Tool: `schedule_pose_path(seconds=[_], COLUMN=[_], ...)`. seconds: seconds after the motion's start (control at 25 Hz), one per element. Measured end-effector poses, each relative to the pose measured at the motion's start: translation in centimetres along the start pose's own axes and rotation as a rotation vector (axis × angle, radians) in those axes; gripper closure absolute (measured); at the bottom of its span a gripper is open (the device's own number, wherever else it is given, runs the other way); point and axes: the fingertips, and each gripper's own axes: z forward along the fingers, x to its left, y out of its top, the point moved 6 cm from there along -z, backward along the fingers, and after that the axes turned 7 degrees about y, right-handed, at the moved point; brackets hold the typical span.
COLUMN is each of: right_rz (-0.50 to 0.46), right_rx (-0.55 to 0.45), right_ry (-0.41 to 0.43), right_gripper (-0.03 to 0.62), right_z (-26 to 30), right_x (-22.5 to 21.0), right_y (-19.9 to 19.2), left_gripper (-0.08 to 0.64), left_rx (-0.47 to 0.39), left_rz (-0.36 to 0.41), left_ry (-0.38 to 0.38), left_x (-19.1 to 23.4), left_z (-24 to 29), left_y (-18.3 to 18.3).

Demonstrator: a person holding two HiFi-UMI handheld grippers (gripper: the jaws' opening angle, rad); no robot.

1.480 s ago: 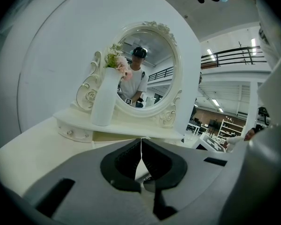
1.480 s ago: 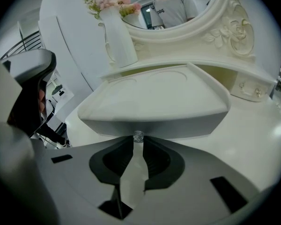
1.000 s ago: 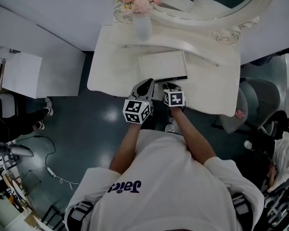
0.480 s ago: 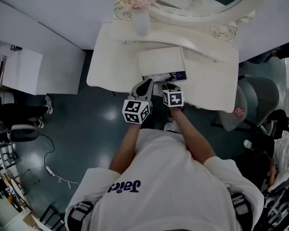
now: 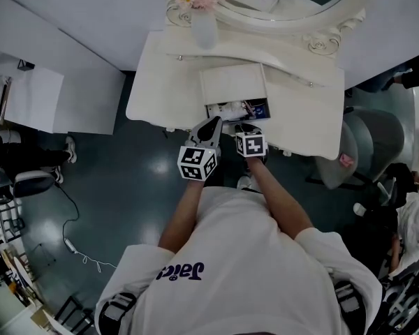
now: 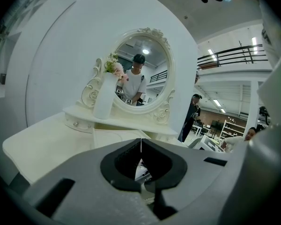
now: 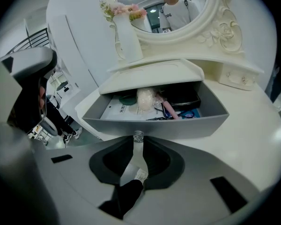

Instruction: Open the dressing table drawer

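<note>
- Drawer (image 5: 236,108) stands partly pulled out from the front of the dressing table, upper centre of the head view. Its grey front panel faces the person.
- Right tongs (image 7: 137,139): narrow and pinched on the small clear drawer knob (image 7: 138,135) at the middle of the front panel. In the head view they (image 5: 246,126) sit at the drawer's front edge.
- Left tongs (image 6: 141,142): tips together with nothing between them. In the head view they (image 5: 212,122) sit just left of the right tongs, beside the drawer front. Whether they touch it cannot be told.
- Inside the drawer, in the right gripper view: a white printed sheet (image 7: 118,109) at left, a pale lumpy thing (image 7: 144,99) at centre and a black item (image 7: 183,97) at right.
- White surface (image 5: 160,93) carries a tall white vase (image 5: 204,32) of pink flowers, upper left of the oval mirror (image 6: 140,69).
</note>
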Motion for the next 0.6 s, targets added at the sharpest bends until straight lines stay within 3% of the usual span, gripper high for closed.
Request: schedule_pose_path(seconds=[0.6], right_rz=[0.0], right_rx=[0.002], right_ry=[0.001], right_gripper=[0.524], right_z=[-0.9], right_x=[0.3], right_y=[-1.9], left_gripper=[0.543], left_rx=[0.002], left_rz=[-0.001], left_ry=[0.011], left_x=[-0.7], left_z=[-1.6], left_y=[-1.1])
